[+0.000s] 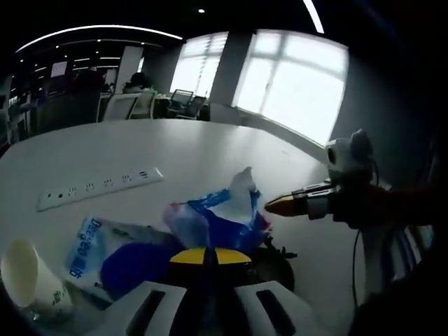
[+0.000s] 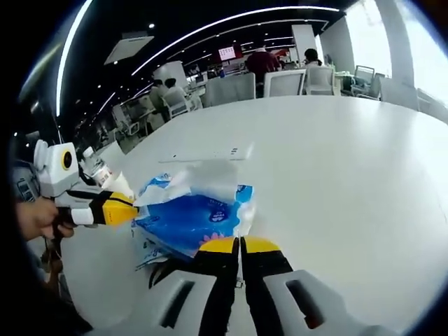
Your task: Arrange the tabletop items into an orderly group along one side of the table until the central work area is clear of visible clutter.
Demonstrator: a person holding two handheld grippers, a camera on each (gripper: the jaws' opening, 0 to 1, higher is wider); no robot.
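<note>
From my left gripper (image 1: 208, 257) I look along its yellow-tipped jaws, which sit pressed together low over the white table (image 1: 175, 150); I see nothing caught between the tips. In the same view my right gripper (image 1: 274, 206) reaches in from the right, its yellow tip pointing at the crumpled top of the blue and white plastic bag (image 1: 220, 217), just beside it, though I cannot tell whether it touches.

In the right gripper view my right gripper's (image 2: 240, 244) jaws are closed against each other too, tips resting at the near edge of the bag (image 2: 192, 217); I cannot tell if any film is pinched there. The left gripper (image 2: 129, 206) comes in from the left, held by a hand (image 2: 35, 218), its yellow tip right at the bag's white, twisted end.

The bag lies rumpled on the table, blue with white print, and it is near the table's edge on my side. Beside it in the left gripper view lies a flatter white and blue packet (image 1: 91, 248) with printed lettering, and next to that a pale paper cup (image 1: 28, 276), tipped on its side, mouth toward me; what it holds I cannot make out. A white power strip (image 1: 98, 187) lies farther out on the table, well apart from the bag.
</note>
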